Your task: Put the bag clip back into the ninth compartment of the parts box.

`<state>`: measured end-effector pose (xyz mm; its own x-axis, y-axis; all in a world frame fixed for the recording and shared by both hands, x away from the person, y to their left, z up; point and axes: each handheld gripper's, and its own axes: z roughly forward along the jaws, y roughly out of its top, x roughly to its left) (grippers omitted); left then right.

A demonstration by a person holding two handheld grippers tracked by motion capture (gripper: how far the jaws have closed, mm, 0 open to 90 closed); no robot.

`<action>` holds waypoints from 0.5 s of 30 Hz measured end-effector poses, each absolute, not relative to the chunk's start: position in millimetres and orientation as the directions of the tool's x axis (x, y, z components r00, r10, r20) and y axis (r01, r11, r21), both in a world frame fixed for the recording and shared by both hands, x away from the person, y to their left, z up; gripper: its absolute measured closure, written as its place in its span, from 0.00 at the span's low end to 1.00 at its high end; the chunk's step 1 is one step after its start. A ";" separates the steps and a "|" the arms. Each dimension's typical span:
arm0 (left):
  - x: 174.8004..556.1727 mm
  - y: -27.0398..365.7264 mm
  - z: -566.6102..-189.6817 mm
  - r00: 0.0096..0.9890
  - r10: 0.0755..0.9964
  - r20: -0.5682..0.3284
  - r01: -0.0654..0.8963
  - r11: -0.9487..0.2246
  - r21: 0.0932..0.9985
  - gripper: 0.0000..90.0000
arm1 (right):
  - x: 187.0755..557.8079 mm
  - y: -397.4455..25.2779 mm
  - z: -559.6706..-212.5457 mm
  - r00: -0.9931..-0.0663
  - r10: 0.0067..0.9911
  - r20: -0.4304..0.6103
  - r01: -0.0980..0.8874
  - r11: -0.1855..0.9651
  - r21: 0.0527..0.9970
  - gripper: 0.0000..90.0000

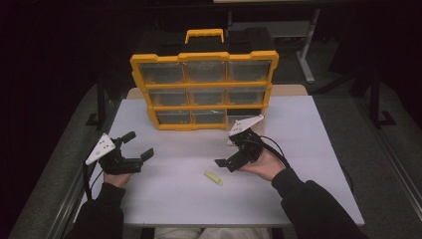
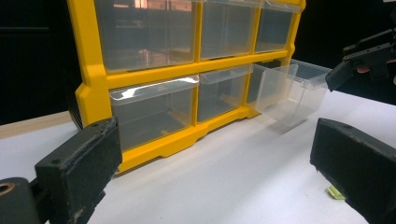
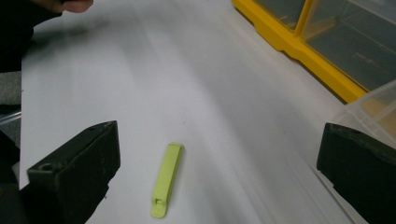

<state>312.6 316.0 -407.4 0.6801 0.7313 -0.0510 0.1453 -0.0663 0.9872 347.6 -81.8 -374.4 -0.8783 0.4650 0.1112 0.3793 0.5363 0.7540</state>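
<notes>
The right gripper (image 1: 234, 149) has its jaws spread wide and holds nothing; a yellow-green clip (image 3: 166, 178) lies flat on the white tabletop (image 1: 308, 149) between them, untouched. The left gripper (image 1: 135, 147) is also spread and empty, near the tabletop's left edge. Behind both stands a yellow organizer (image 1: 203, 89) with 9 clear drawers; the bottom-right drawer (image 2: 289, 91) is pulled out.

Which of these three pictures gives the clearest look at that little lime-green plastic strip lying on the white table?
The right gripper view: the lime-green plastic strip lies close and whole between its open jaws. The high view shows it small and plain. The left gripper view catches just a corner beside a jaw.
</notes>
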 end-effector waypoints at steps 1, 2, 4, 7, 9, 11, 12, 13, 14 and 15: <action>312.6 316.0 -407.4 0.680 0.731 -0.051 0.145 -0.066 0.987 0.02 | 347.6 -80.0 -374.9 -0.880 0.461 0.114 0.380 0.541 0.750 0.00; 312.7 315.9 -407.5 0.681 0.731 -0.051 0.145 -0.066 0.987 0.02 | 347.8 -78.2 -375.5 -0.883 0.456 0.114 0.380 0.548 0.746 0.00; 313.0 316.2 -407.7 0.680 0.732 -0.051 0.147 -0.068 0.987 0.02 | 348.1 -74.7 -377.2 -0.888 0.445 0.118 0.379 0.560 0.737 0.00; 313.1 317.3 -407.6 0.677 0.734 -0.055 0.147 -0.061 0.987 0.02 | 348.7 -70.0 -379.8 -0.893 0.436 0.115 0.378 0.584 0.719 0.00; 313.1 317.4 -407.5 0.676 0.734 -0.055 0.146 -0.061 0.987 0.02 | 349.2 -67.1 -381.4 -0.895 0.430 0.117 0.379 0.597 0.707 0.00; 313.0 317.3 -407.5 0.677 0.734 -0.054 0.145 -0.061 0.988 0.02 | 349.6 -64.3 -382.7 -0.898 0.425 0.117 0.380 0.611 0.694 0.00; 313.0 317.3 -407.5 0.677 0.734 -0.054 0.145 -0.061 0.988 0.02 | 349.7 -63.0 -383.3 -0.900 0.421 0.117 0.379 0.618 0.689 0.00; 312.9 317.3 -407.5 0.678 0.733 -0.055 0.145 -0.060 0.988 0.02 | 349.6 -61.5 -383.9 -0.900 0.420 0.119 0.381 0.623 0.683 0.00; 312.9 317.3 -407.5 0.678 0.733 -0.055 0.145 -0.060 0.988 0.02 | 349.7 -60.2 -384.7 -0.901 0.418 0.119 0.382 0.629 0.678 0.00; 312.9 317.2 -407.5 0.679 0.732 -0.053 0.144 -0.063 0.988 0.02 | 349.9 -59.0 -385.9 -0.903 0.413 0.118 0.378 0.635 0.673 0.00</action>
